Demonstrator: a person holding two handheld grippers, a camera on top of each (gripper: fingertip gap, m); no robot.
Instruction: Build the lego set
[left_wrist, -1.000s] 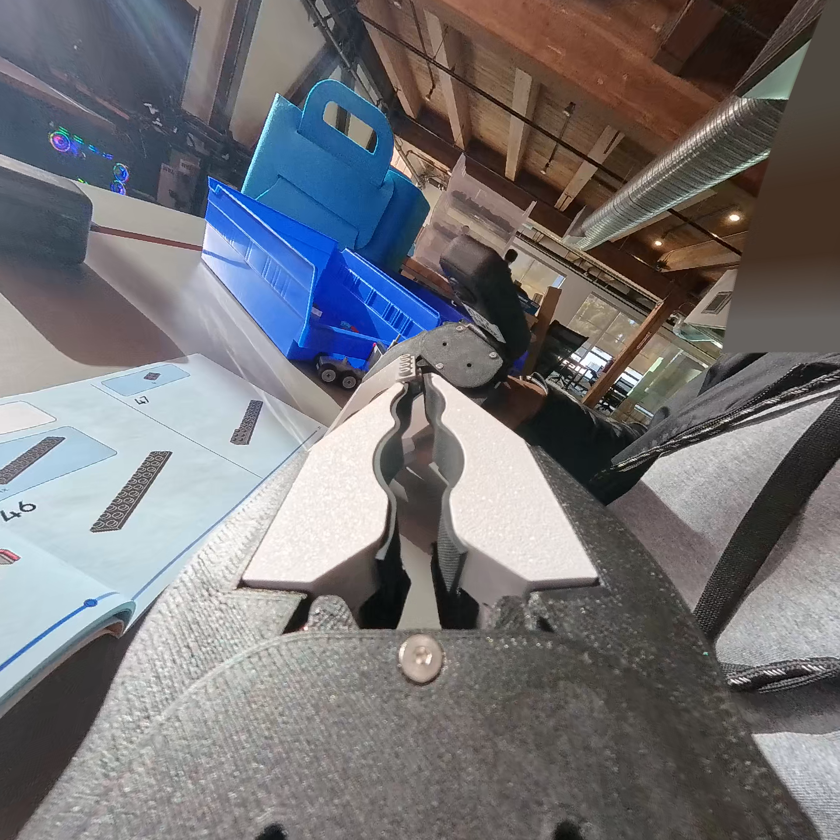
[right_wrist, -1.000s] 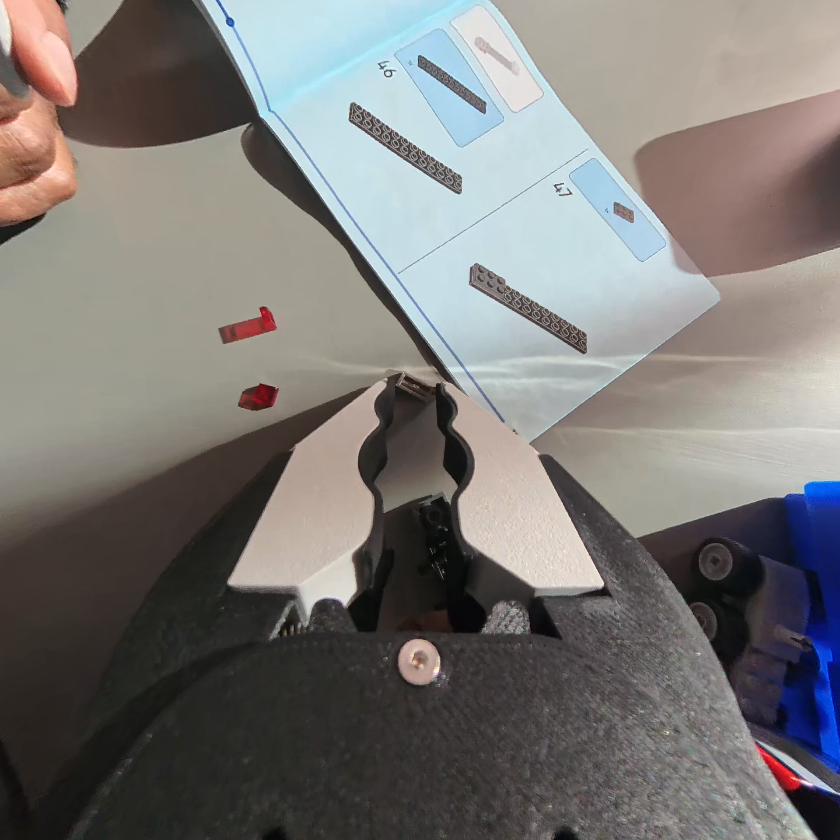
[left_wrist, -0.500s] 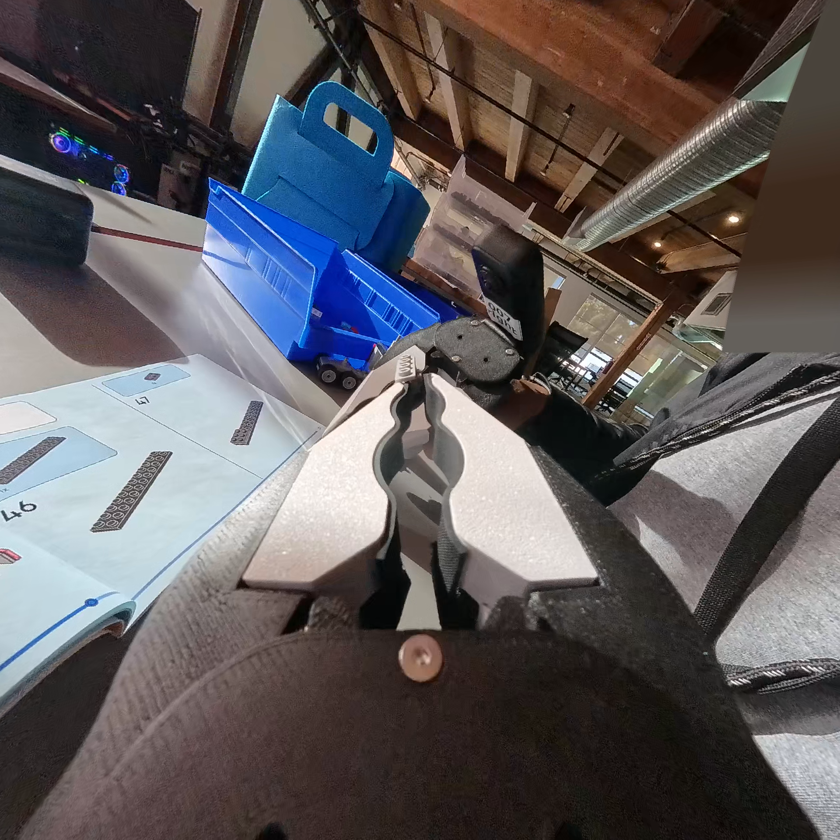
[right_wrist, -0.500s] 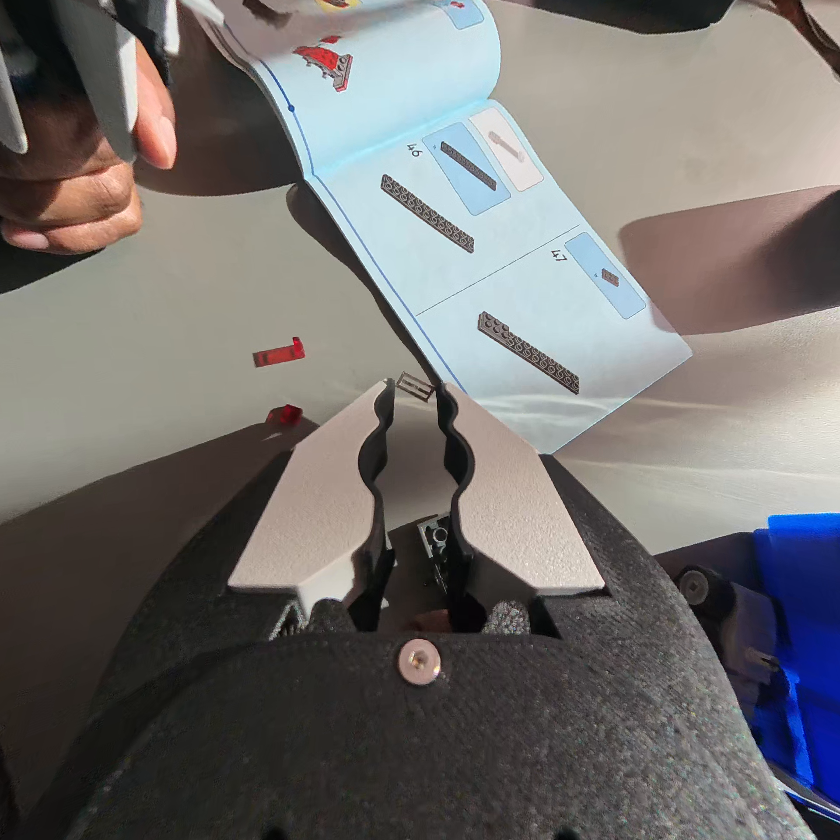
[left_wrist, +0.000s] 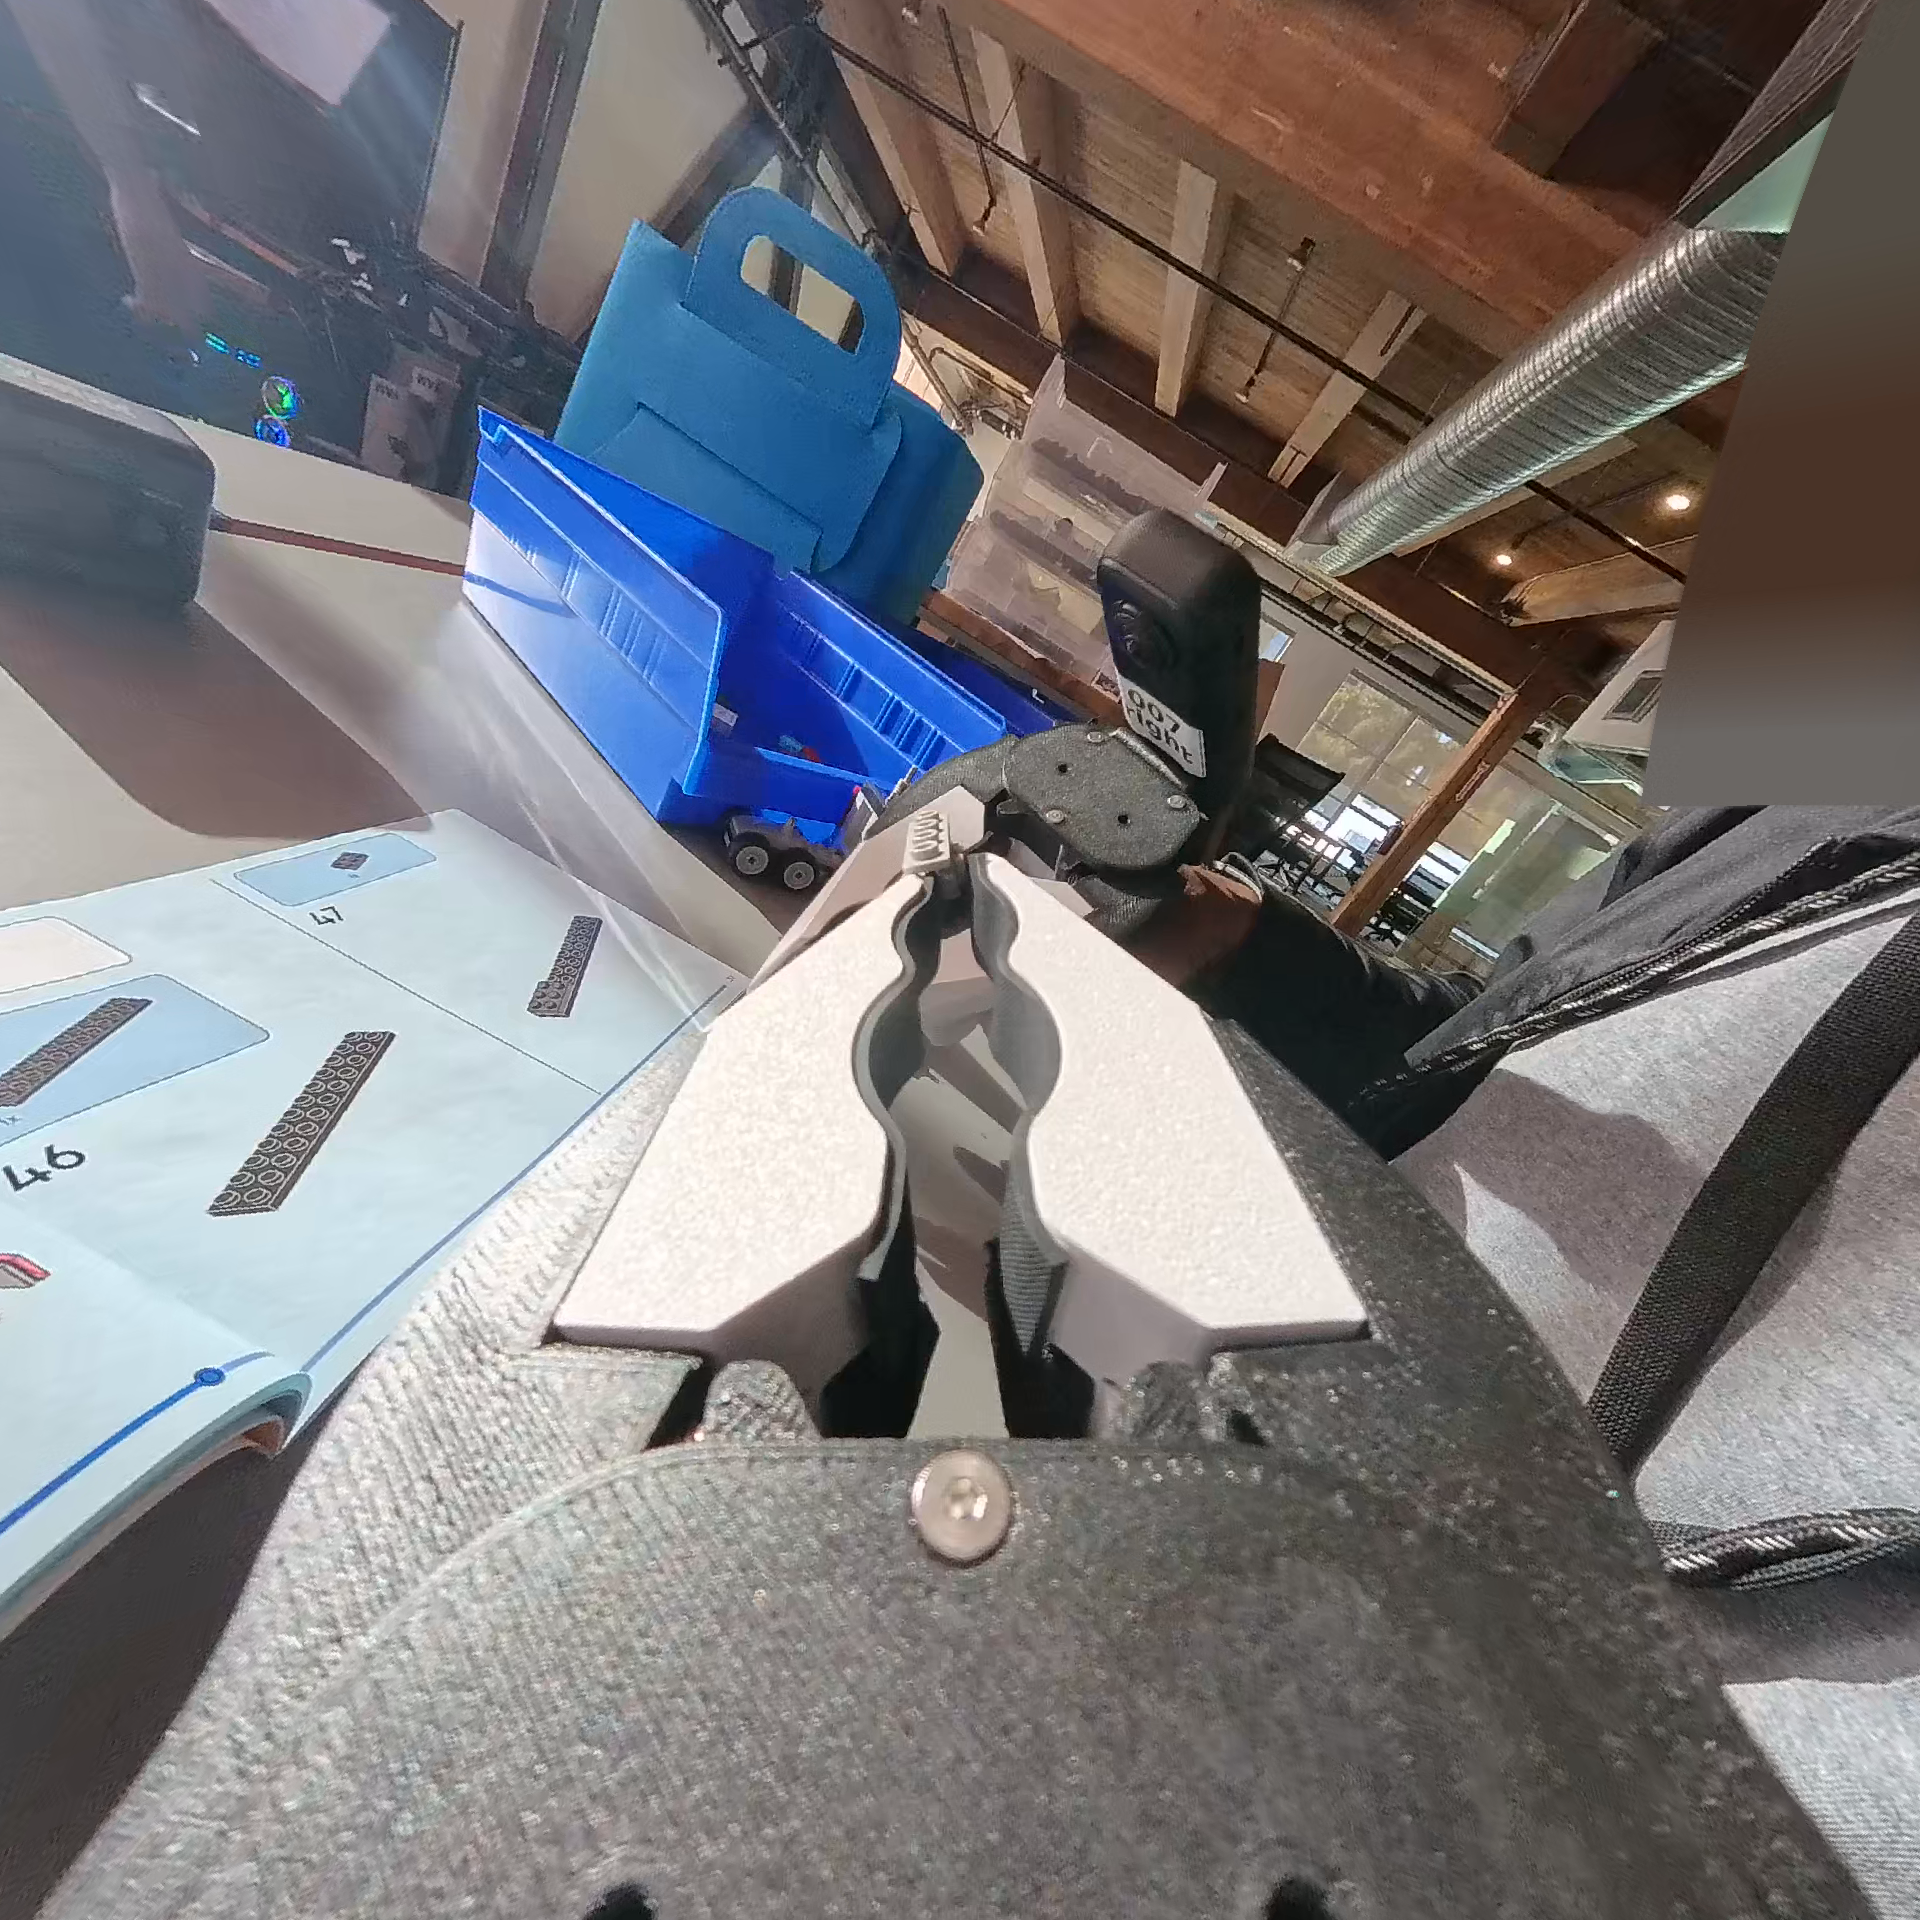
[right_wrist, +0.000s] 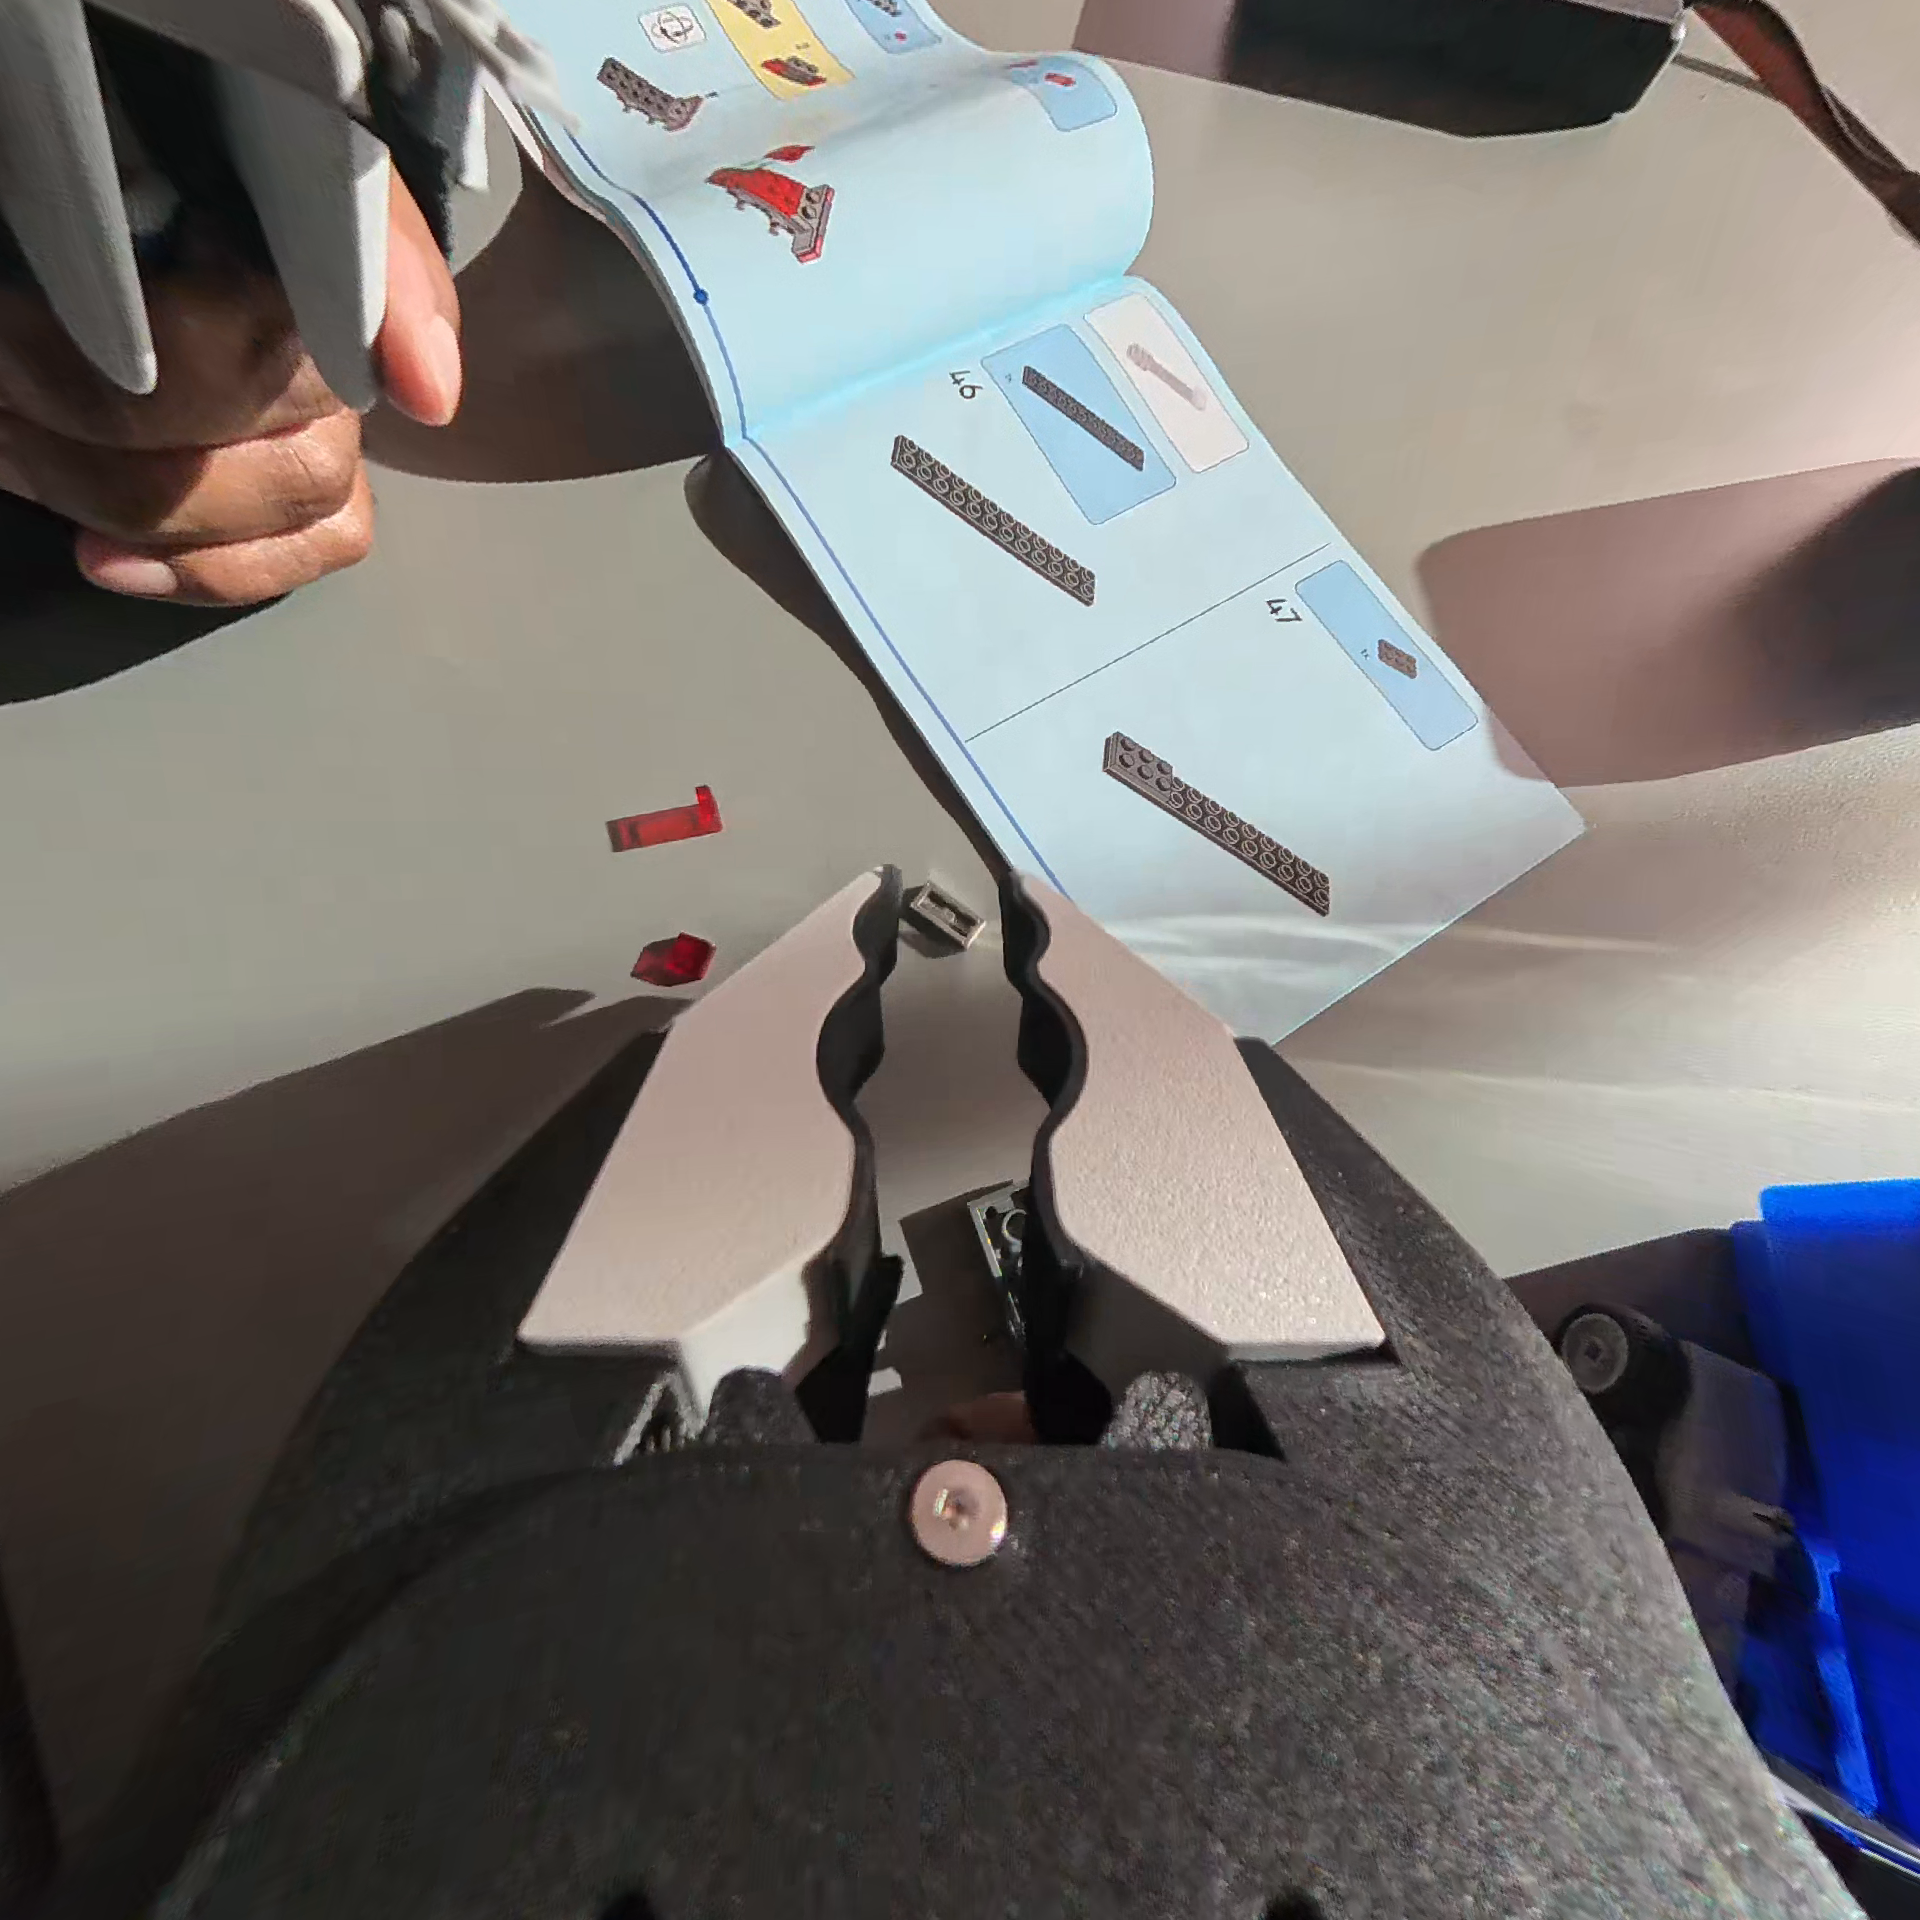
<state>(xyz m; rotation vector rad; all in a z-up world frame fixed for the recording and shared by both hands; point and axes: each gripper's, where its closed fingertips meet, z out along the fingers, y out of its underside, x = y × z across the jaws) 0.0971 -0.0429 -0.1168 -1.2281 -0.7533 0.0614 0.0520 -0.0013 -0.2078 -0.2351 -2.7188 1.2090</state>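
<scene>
A small grey lego piece (right_wrist: 940, 916) lies on the bench (right_wrist: 416, 727) just off the near corner of the open instruction booklet (right_wrist: 1039, 582), directly between the parted tips of the right tool (right_wrist: 943, 896), which grips nothing. Two red pieces, one long (right_wrist: 663, 826) and one stubby (right_wrist: 673, 958), rest on the bench left of the booklet's near corner. A bare hand (right_wrist: 223, 457) wraps the other tool's handle beside the booklet's far end. The left tool (left_wrist: 948, 885) is nearly closed, its tips pinching a studded grey plate (left_wrist: 928, 837) above the booklet's edge. Beyond the booklet (left_wrist: 312, 1060) stand a blue bin (left_wrist: 644, 644), a blue felt bag (left_wrist: 748, 416) and a small wheeled lego model (left_wrist: 779, 847).
</scene>
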